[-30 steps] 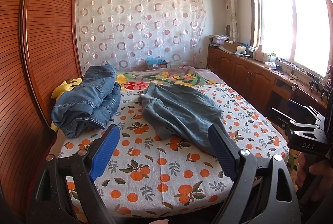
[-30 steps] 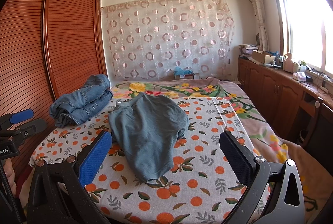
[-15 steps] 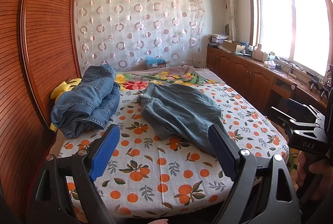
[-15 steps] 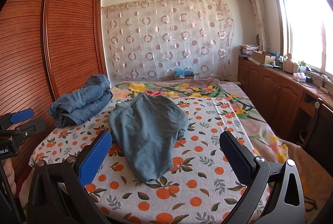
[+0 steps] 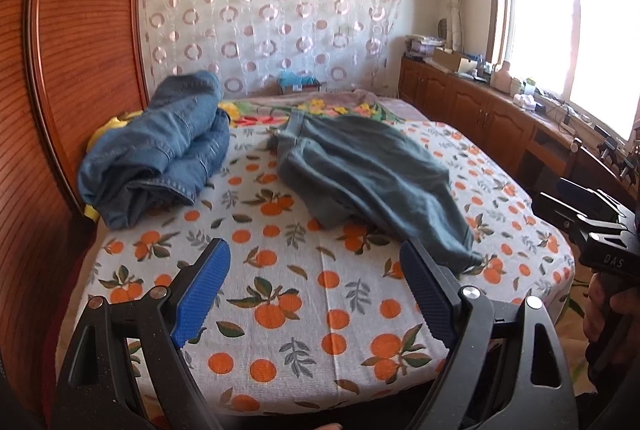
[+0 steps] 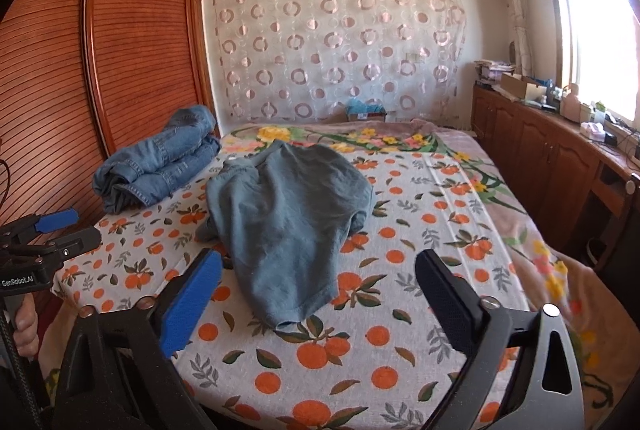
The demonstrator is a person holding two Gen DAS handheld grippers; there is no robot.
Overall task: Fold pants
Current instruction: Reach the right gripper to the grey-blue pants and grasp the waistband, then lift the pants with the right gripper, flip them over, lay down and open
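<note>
our right hand-held gripper (image 6: 318, 282) gapes wide, jaws just narrowing, empty, above the hem of the crumpled grey-blue cotton pants (image 6: 288, 218); left hand-held gripper (image 5: 314, 284) wide, empty.

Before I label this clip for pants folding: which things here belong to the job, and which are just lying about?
Job:
- grey-blue pants, spread unfolded on the bed
- left gripper, open, empty
- right gripper, open, empty, jaws just closing slightly

Lying about:
- blue jeans pile
- orange-print bedsheet
- boxes on the cabinet
</note>
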